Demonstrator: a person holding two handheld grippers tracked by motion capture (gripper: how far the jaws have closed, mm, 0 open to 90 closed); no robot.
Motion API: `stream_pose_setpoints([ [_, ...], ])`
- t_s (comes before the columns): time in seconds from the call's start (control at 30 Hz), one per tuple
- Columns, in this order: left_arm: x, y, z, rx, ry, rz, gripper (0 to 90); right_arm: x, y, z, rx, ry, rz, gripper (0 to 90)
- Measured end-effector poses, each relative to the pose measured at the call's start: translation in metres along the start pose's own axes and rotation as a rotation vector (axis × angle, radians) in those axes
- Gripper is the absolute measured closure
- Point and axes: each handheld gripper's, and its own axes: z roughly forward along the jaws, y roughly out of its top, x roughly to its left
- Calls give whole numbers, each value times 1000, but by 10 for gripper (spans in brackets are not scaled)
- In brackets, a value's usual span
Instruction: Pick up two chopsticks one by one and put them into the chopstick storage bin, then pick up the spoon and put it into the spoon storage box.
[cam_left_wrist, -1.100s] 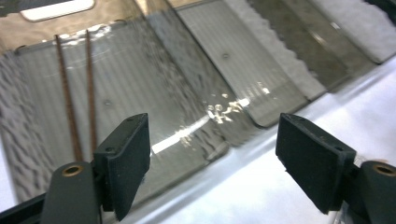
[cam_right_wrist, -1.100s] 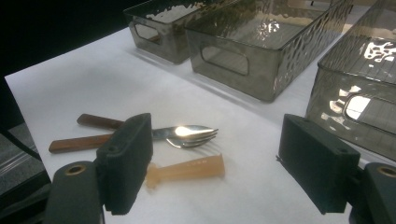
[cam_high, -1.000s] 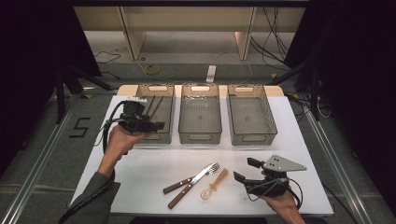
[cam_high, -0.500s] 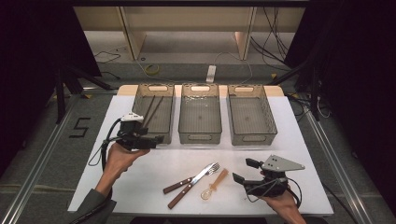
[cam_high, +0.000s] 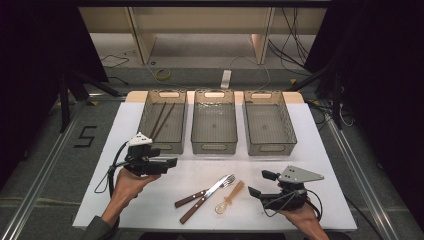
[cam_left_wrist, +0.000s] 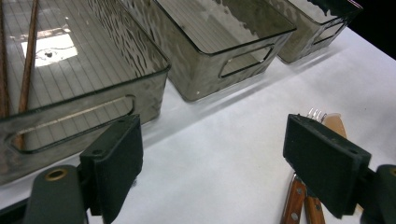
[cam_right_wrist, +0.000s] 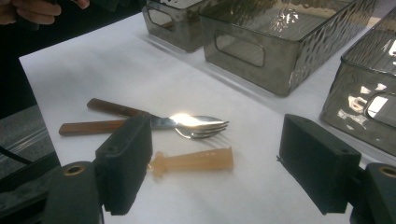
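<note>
Three smoky, ribbed plastic bins (cam_high: 214, 127) line the far side of the white table (cam_high: 325, 150); the left one holds two brown chopsticks (cam_high: 161, 120). Near centre lie two wood-handled forks (cam_high: 207, 192) and an amber plastic spoon (cam_high: 229, 196). The left gripper (cam_high: 167, 163) and the right gripper (cam_high: 257, 184) both gape wide, empty.

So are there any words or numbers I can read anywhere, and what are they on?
"5": a big dark number marked on the grey floor, left of the white table.
Nothing else can be read. The three bins, the forks, the amber spoon and both grippers show no legible writing in the high view or the gripper views.
</note>
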Motion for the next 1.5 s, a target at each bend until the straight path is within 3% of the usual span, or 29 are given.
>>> stream_pose_setpoints([
  [0.27, -9, -13, -6, -7, -21, 8, 174, 1, 0, 1, 10, 2, -5, 263],
  [0.4, -13, -15, -7, -10, -6, 29, 169, 2, 0, 2, 20, 6, -13, 263],
  [0.63, -14, -18, -13, -29, -2, 20, 167, 2, 0, 5, 34, 10, -12, 262],
  [0.9, -18, -21, -17, -22, 0, 39, 165, 3, 1, 6, 37, 14, -18, 262],
  [1.07, -19, -22, -20, -41, 1, 29, 161, 5, 5, 14, 79, 51, -76, 261],
  [1.3, -20, -24, -22, -47, 5, 24, 157, 5, 15, 37, 220, 166, -209, 261],
  [1.5, -21, -26, -25, -62, 7, 27, 157, 11, 22, 50, 315, 220, -305, 262],
])
